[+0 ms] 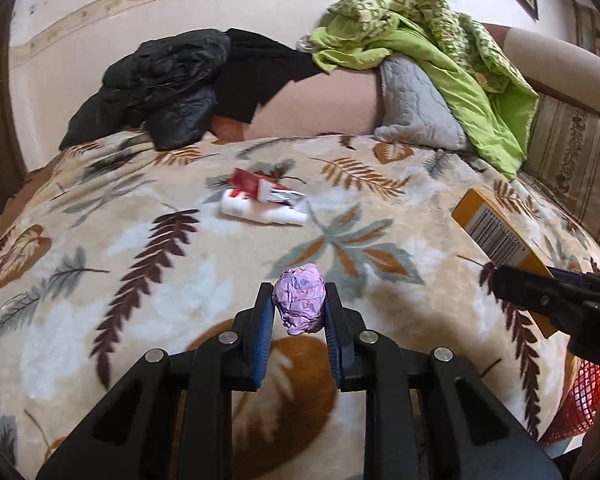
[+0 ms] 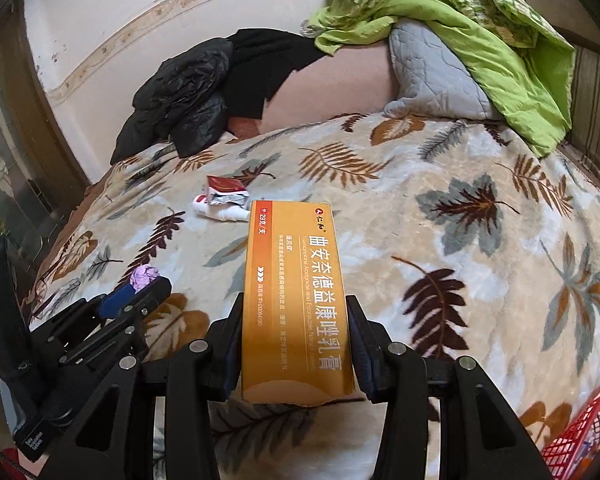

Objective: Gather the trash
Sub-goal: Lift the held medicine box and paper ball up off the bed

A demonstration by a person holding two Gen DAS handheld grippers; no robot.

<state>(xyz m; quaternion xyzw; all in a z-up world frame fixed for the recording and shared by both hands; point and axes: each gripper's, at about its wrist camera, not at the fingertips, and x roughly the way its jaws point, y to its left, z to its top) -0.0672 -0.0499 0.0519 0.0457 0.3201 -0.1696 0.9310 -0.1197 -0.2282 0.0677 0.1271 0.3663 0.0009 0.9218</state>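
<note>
My left tool (image 1: pixel 300 298) grips a crumpled ball of lilac paper (image 1: pixel 300 298) between its blue pads (image 1: pixel 263 320), the jaws drawn in narrow on both sides of the ball, which stands clear above the bed (image 1: pixel 139 280). My right tool (image 2: pixel 297 344) grips a long orange medicine box (image 2: pixel 295 300) by its two long sides, the printed face up and the far end of the box pointing away from me over the blanket; its near end sits between the pads. In the left wrist view the same box shows at the right edge with its barcode side turned toward me, and the right tool's black finger crosses in front of it. In the right wrist view my left tool lies low at the left, with the lilac ball showing at its tip. Farther off on the leaf-patterned blanket lie a red wrapper (image 1: pixel 251 182) and a torn silver foil packet (image 1: pixel 281 196), resting on top of a white tube (image 1: pixel 259 212), all three well apart from both tools. At the head of the bed lie a black jacket (image 1: pixel 155 88), a grey quilted pillow (image 1: pixel 416 104) and a green cloth (image 1: pixel 440 48) draped over it. A red mesh basket (image 2: pixel 580 436) shows at the lower right corner, beside the bed.
</note>
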